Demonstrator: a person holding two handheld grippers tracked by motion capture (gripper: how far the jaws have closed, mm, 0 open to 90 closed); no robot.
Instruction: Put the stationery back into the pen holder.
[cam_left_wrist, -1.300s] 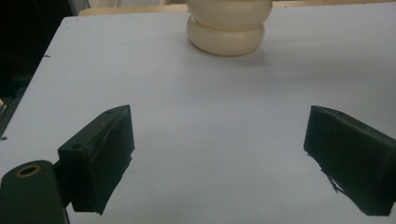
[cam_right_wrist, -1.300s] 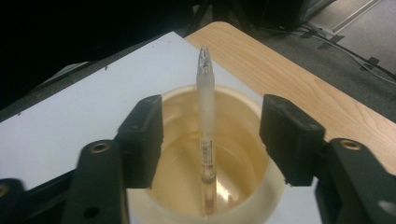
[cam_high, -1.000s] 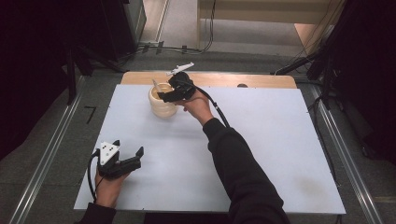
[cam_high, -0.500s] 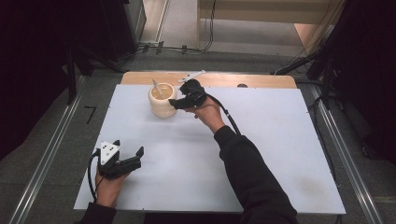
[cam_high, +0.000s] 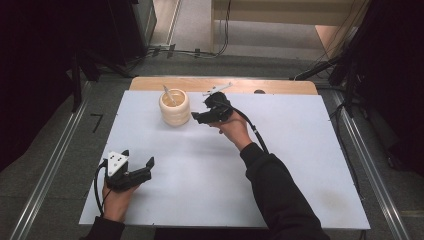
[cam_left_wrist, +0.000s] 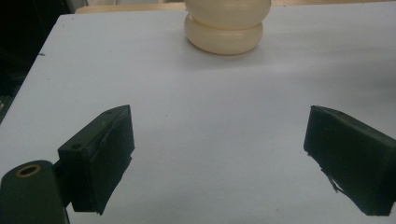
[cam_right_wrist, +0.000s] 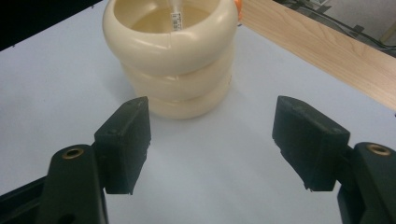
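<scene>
A cream ribbed cup (cam_high: 174, 107) of stacked rings stands at the far middle-left of the white table (cam_high: 300, 165). A thin stick (cam_high: 168, 94) leans inside it, labelled near its top in the right gripper view (cam_right_wrist: 174, 11). My right gripper (cam_high: 197, 118) hovers just right of the cup, open and empty, jaws pointing at the cup (cam_right_wrist: 173, 56). My left gripper (cam_high: 148, 167) rests near the front left edge, open and empty, facing the distant cup (cam_left_wrist: 226, 23).
A wooden strip (cam_high: 280, 87) runs along the table's far edge, also seen at the right gripper view's upper right (cam_right_wrist: 322, 46). Metal rails (cam_high: 47, 175) flank the table. Cables (cam_high: 255, 132) trail from the right gripper over the sleeve.
My right gripper has drawn back from above the cup to its right side and come lower. The stick stays in the cup. The left gripper has not moved.
</scene>
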